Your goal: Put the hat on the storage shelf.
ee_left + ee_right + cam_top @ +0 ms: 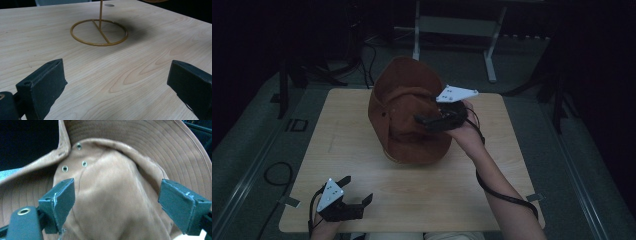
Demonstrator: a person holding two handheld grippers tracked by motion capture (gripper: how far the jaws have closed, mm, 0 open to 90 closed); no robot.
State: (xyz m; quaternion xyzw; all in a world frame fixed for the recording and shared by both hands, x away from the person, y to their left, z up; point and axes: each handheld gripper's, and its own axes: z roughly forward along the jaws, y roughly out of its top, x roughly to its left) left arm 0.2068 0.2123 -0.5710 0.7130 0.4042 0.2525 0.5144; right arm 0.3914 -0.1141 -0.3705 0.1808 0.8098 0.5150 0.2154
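A brown wide-brimmed hat sits on a thin gold wire stand at the middle of the wooden table. My right gripper is up against the hat's right side and is open. In the right gripper view its jaws stand wide apart on either side of the hat's crown, near three metal eyelets. I cannot tell whether they touch the cloth. My left gripper hovers open over the table's near left corner with nothing between its jaws. The stand's ring base lies ahead of it.
The table's front edge is just below my left gripper. Dark floor with cables surrounds the table. A metal frame with white legs stands behind the table's far edge.
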